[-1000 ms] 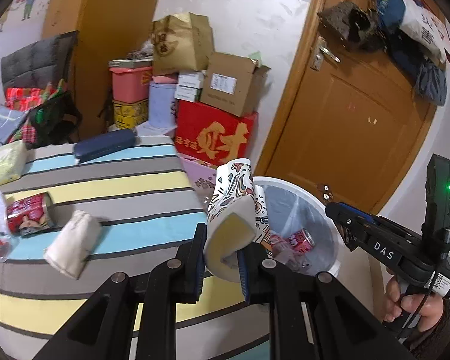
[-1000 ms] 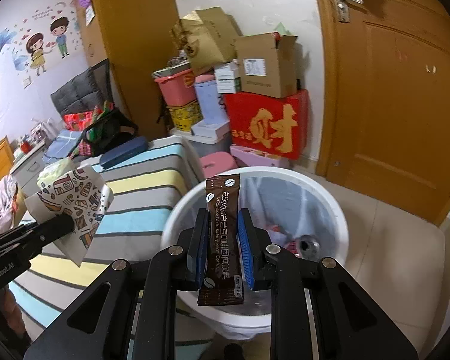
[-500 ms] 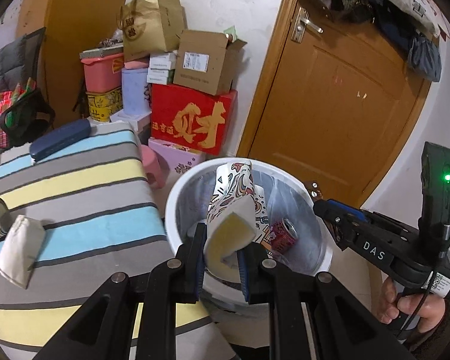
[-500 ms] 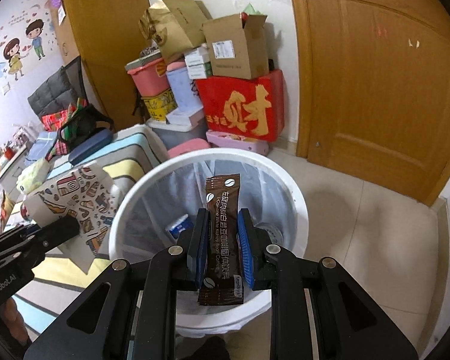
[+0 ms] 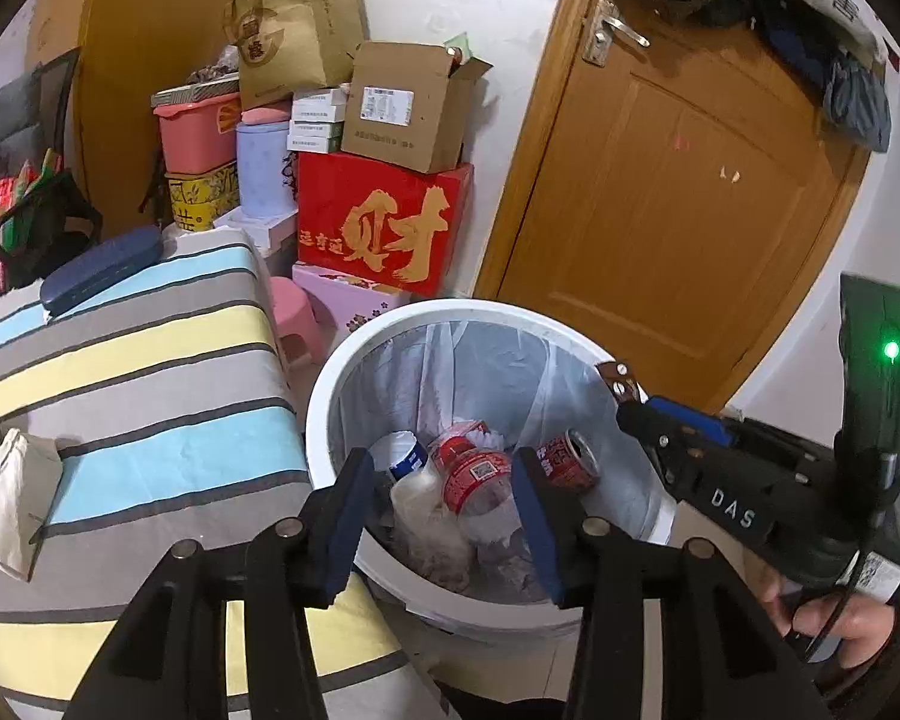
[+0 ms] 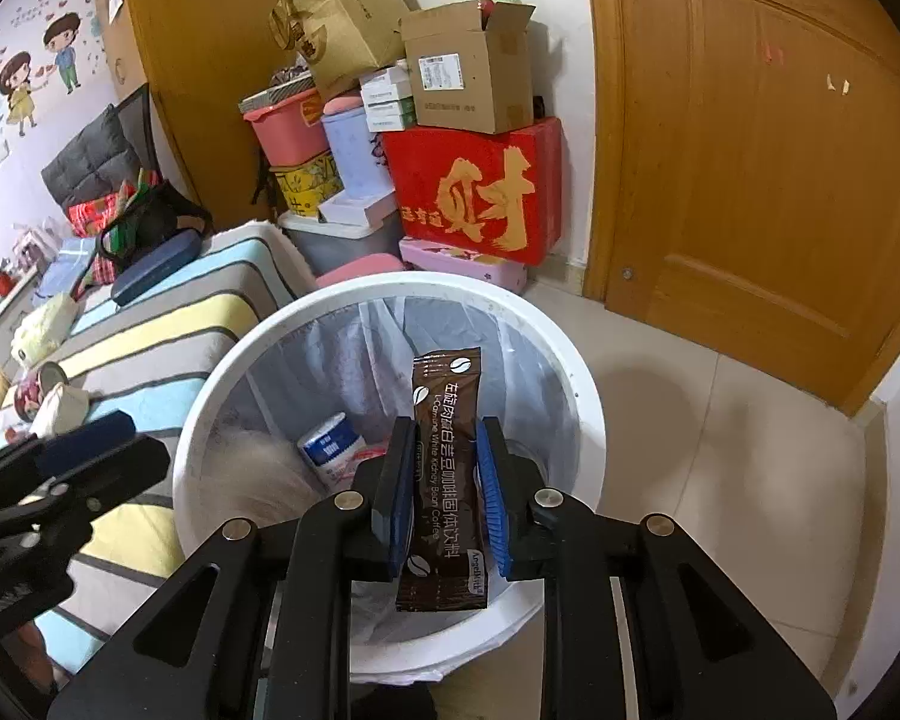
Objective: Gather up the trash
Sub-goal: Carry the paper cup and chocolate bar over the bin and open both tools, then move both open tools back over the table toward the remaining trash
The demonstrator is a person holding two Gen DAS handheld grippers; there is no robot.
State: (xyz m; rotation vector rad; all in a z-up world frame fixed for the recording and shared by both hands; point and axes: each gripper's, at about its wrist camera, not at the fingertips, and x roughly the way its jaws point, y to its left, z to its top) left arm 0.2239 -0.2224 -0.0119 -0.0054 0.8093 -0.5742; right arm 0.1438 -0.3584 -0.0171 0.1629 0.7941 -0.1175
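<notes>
Both grippers held over the white trash bin (image 6: 576,384), the landmark here. The left gripper (image 5: 438,510) has just been opening; its jaws stand moderately apart with nothing between them, above a bottle (image 5: 474,480) and can (image 5: 567,456) lying inside the bin. The right gripper (image 6: 447,492) stands narrow around a brown coffee sachet (image 6: 447,480), upright above the bin's near rim. Risk: the sachet's lower end hangs close to that rim, so a release here could tip it outside onto the floor. Litter remains on the striped bed (image 5: 150,360) beside the bin.

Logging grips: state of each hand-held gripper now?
Left hand-held gripper: open, empty, jaws just opened.
Right hand-held gripper: shut on brown coffee sachet.
</notes>
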